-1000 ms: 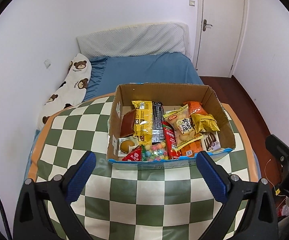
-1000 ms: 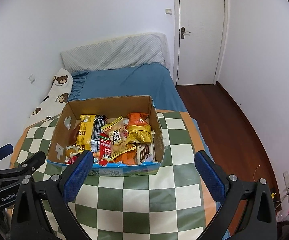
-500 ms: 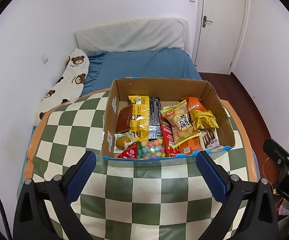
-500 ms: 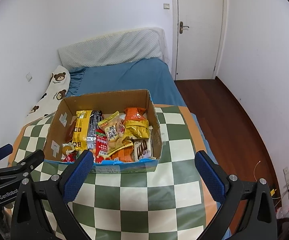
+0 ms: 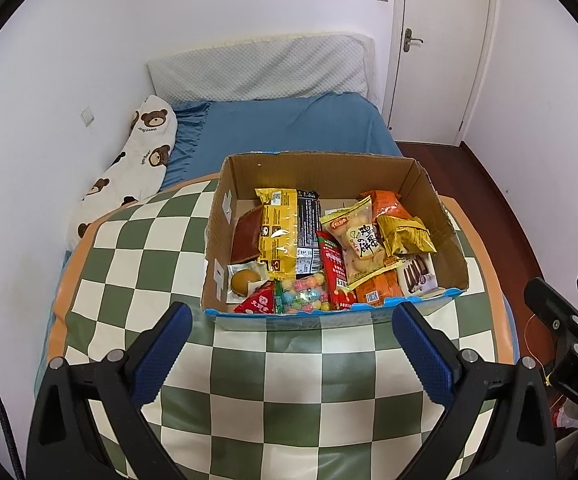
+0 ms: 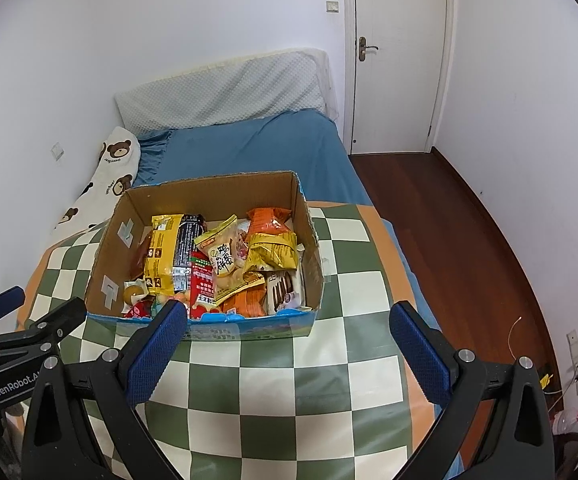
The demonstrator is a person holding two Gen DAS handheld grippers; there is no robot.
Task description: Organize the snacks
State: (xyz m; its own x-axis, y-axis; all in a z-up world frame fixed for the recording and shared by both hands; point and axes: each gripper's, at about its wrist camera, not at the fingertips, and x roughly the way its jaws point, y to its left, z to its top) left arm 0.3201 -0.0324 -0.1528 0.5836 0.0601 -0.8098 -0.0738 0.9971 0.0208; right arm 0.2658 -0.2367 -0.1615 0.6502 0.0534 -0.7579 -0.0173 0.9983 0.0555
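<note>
A: Where do the fingers stand?

B: The left gripper (image 5: 289, 348) has its blue pads (image 5: 161, 354) spread wide, nothing between them. It hangs above the checked cloth (image 5: 289, 408), aimed at the near wall of the box (image 5: 441, 216). The right gripper (image 6: 289, 344) is likewise released and empty; its left pad (image 6: 157, 350) overlaps the box's near left corner in that view, though I cannot tell whether it touches.

A: How do the two sit relative to each other?

B: Side by side, both on the near side of the box and tilted down toward it. Each shows at the edge of the other's view.

A: And the snacks?

B: All in the box: a yellow pack (image 5: 277, 236) at the left, a red stick (image 5: 335, 268) in the middle, a gold bag (image 5: 405, 234) and an orange bag (image 5: 389, 206) at the right, candies (image 5: 301, 296) by the near wall.

A: Room around it?

B: Bare cloth lies in front and to the left. The box's right wall is near the cloth's orange border (image 6: 381, 232). A bed (image 5: 289, 128) lies behind, wood floor (image 6: 449, 208) to the right.
</note>
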